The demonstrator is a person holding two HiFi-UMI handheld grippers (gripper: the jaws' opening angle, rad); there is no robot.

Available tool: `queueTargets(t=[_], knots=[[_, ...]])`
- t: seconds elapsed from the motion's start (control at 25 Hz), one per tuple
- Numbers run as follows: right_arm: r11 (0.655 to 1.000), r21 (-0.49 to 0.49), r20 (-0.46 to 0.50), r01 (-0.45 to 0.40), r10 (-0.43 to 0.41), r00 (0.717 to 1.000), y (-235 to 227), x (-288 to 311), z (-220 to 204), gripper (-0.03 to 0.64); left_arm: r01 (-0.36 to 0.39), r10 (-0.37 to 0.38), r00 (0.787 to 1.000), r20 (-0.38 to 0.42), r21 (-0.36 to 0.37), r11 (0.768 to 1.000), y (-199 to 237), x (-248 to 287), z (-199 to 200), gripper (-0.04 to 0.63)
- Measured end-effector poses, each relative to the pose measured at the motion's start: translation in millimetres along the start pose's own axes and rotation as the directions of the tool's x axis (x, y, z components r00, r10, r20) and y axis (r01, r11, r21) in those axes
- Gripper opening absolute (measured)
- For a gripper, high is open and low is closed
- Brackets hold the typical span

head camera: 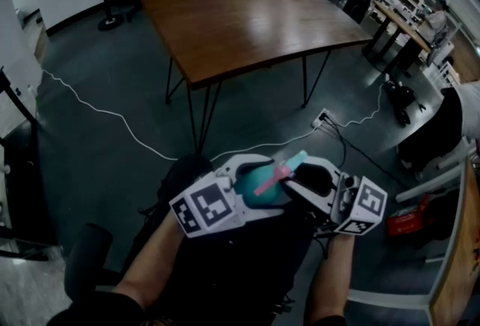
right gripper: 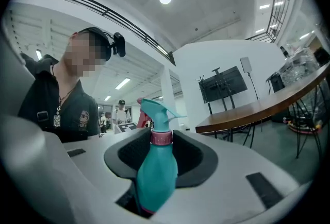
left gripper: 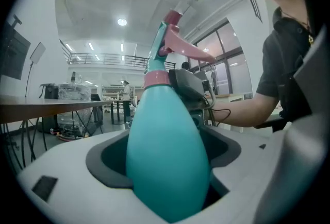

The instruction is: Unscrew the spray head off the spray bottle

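A teal spray bottle (head camera: pixel 253 197) lies over the person's lap between both grippers. My left gripper (head camera: pixel 259 183) is shut on its fat body (left gripper: pixel 167 161), with the neck pointing away from it. The pink collar (left gripper: pixel 155 79) and the pink-and-teal spray head (left gripper: pixel 172 37) sit on the bottle. In the head view the spray head (head camera: pixel 279 173) reaches toward my right gripper (head camera: pixel 304 182). In the right gripper view the bottle (right gripper: pixel 154 176) stands between the right gripper's (right gripper: pixel 161 164) wide jaws, and dark pad shows on both sides of the collar (right gripper: pixel 161 137).
A brown wooden table (head camera: pixel 240 21) on thin black legs stands ahead. A white cable (head camera: pixel 112 115) and a power strip (head camera: pixel 321 120) lie on the dark floor. A red object (head camera: pixel 405 223) sits at the right, beside a light table edge (head camera: pixel 450 272).
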State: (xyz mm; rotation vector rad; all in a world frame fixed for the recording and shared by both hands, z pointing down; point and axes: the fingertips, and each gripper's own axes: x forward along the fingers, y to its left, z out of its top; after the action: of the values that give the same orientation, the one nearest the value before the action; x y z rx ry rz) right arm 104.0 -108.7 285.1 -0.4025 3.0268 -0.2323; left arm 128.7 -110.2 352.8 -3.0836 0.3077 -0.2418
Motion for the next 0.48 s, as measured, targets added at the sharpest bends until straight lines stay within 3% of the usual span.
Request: queueTargets(t=[0.32,0.48], knots=[[0.986,0.014,0.066,0.169,-0.169,0.983,-9,-1,0,0.146,-0.106,0.106,0.994,-0.002,-0.032,0.994,18,0,-5,0.413],[0.938,0.01,0.104,0.346,-0.345,0.933,-16,0,3,0.146,-0.191,0.19,0.982,-0.011,-0.045,0.981,32,-2,-7,0.413]])
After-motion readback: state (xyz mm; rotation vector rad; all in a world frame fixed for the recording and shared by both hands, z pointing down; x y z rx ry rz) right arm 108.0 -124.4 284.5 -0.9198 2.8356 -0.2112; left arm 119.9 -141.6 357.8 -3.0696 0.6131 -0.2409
